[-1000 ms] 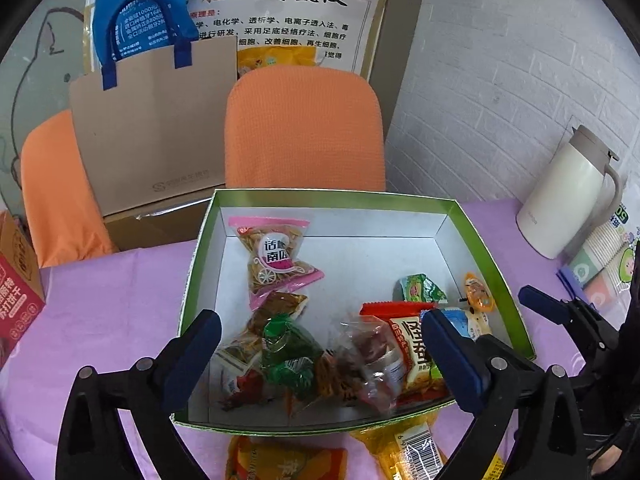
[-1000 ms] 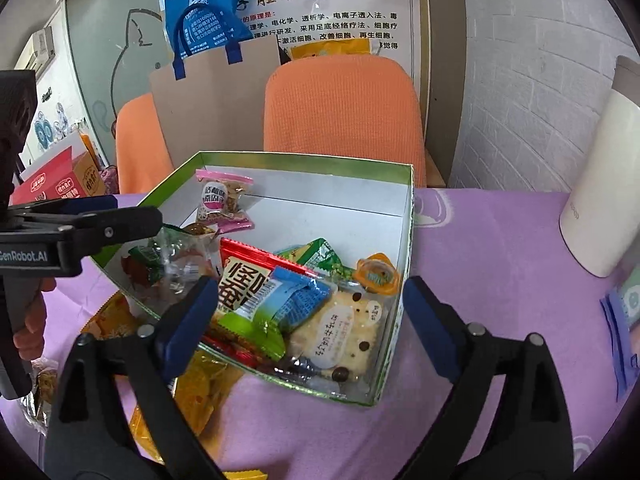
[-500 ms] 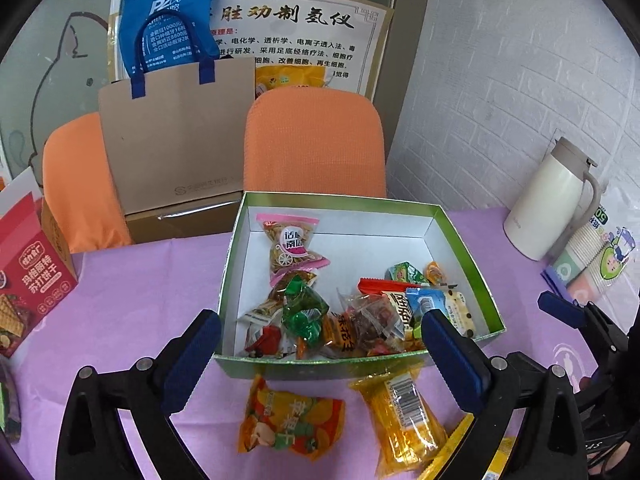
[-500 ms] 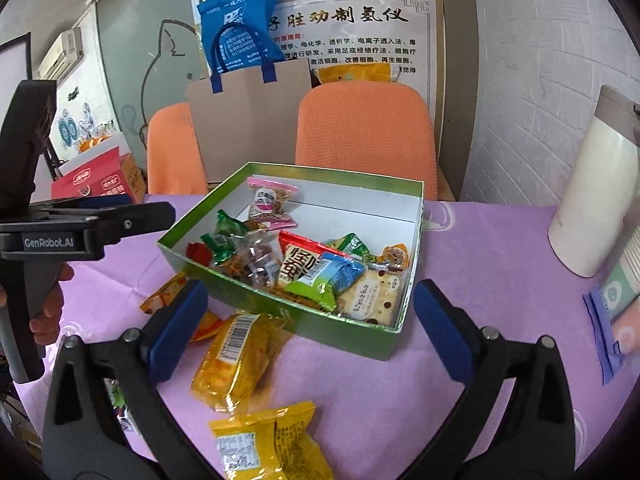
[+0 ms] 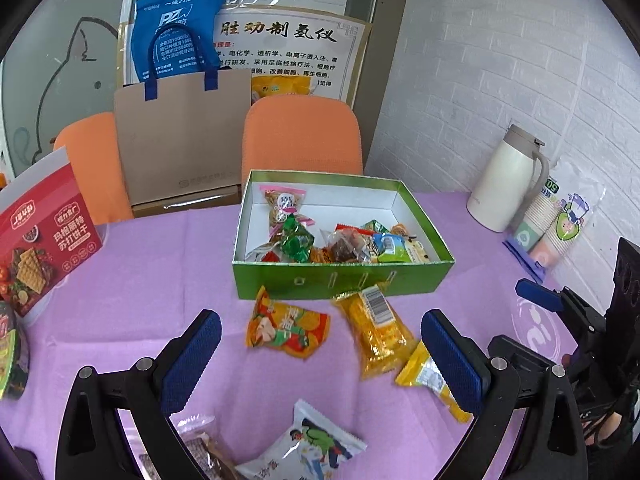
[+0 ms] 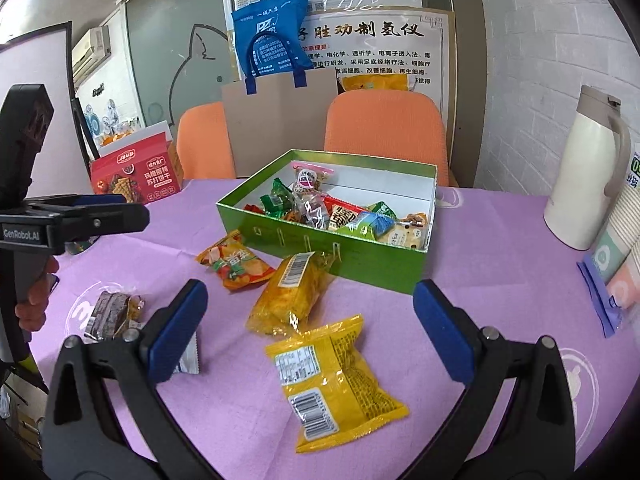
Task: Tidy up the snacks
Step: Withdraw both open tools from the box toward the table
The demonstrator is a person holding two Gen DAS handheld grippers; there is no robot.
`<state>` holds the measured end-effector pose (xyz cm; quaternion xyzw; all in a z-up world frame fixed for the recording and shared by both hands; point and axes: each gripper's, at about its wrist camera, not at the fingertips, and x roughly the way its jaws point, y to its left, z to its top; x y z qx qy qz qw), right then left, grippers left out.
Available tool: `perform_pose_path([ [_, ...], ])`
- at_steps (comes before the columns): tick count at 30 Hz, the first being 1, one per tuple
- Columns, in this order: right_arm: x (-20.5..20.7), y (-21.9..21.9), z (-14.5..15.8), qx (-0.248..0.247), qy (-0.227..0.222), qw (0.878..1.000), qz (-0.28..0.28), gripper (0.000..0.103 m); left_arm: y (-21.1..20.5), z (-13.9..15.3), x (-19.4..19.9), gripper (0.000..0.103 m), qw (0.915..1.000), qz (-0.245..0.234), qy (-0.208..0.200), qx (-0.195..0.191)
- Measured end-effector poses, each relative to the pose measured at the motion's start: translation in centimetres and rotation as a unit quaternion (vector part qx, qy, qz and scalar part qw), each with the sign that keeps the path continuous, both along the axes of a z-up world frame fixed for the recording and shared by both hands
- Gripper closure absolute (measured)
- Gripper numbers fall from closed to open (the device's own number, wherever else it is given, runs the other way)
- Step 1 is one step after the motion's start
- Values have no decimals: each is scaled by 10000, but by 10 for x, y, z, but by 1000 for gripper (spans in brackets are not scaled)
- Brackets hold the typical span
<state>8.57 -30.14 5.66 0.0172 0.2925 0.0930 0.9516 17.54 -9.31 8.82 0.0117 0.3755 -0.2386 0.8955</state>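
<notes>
A green box [image 5: 344, 278] [image 6: 320, 246] holding several snack packs stands on the purple tablecloth. In front of it lie an orange pack [image 5: 286, 328] [image 6: 234, 262], a long yellow pack [image 5: 376, 330] [image 6: 294, 294] and a second yellow pack [image 5: 434, 382] [image 6: 334, 376]. A white pack [image 5: 300, 448] and a brown pack [image 6: 110, 314] lie nearest. My left gripper [image 5: 320, 354] hangs open above the loose packs with nothing in it. My right gripper [image 6: 310, 330] is open too, over the two yellow packs.
A red biscuit carton [image 5: 38, 234] stands at the left, a white thermos [image 5: 506, 178] and a sleeve of paper cups [image 5: 550, 224] at the right. Two orange chairs [image 5: 304, 134] and a cardboard bag [image 5: 180, 136] are behind the table.
Both grippers have pulled back and up from the box. The loose packs in front of it have come into view. Both stayed open.
</notes>
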Motion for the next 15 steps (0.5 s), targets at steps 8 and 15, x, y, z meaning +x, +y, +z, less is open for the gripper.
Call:
perform_pose_path([
  [8,-16,10,-43,-550,591,9962,313,1,33,-38,-38,1,9992,-159,196,297],
  [15,-9,7,-67,-637,874,9938,259,1,47,-61,-53,1,9981,-280,420,366],
])
